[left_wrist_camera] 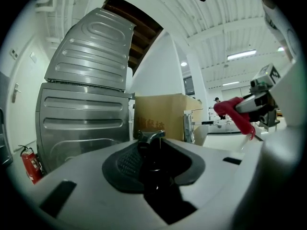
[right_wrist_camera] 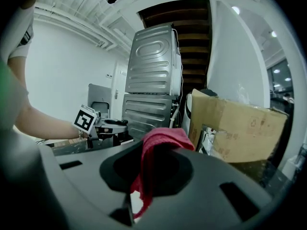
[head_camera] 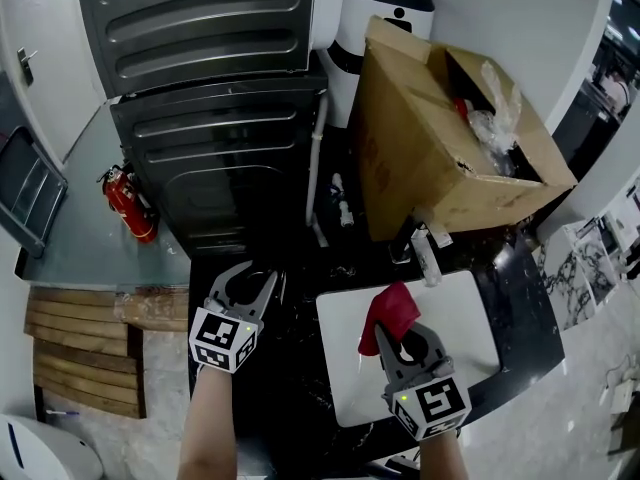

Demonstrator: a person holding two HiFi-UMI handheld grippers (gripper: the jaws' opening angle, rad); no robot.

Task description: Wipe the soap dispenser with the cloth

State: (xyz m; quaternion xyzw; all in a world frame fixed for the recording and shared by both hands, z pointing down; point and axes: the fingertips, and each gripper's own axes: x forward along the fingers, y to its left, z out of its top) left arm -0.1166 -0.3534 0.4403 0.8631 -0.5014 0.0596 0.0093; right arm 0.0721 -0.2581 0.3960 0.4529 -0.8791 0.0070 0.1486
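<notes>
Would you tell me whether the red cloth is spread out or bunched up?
Bunched: the red cloth hangs crumpled, pinched by the right gripper.

The head view is rather dim: the black counter (head_camera: 290,398) swallows the light, and only the white basin (head_camera: 345,378) looks bright. Both gripper views are round fisheye pictures with black corners and bent lines near the edges. Ceiling lamps (left_wrist_camera: 242,55) glare at the upper right of the left gripper view. The soap dispenser (left_wrist_camera: 152,155) sinks in shadow. The cloth (right_wrist_camera: 160,143), close to the lens, is soft.

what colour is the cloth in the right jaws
Red. The cloth shows best in the right gripper view.
</notes>
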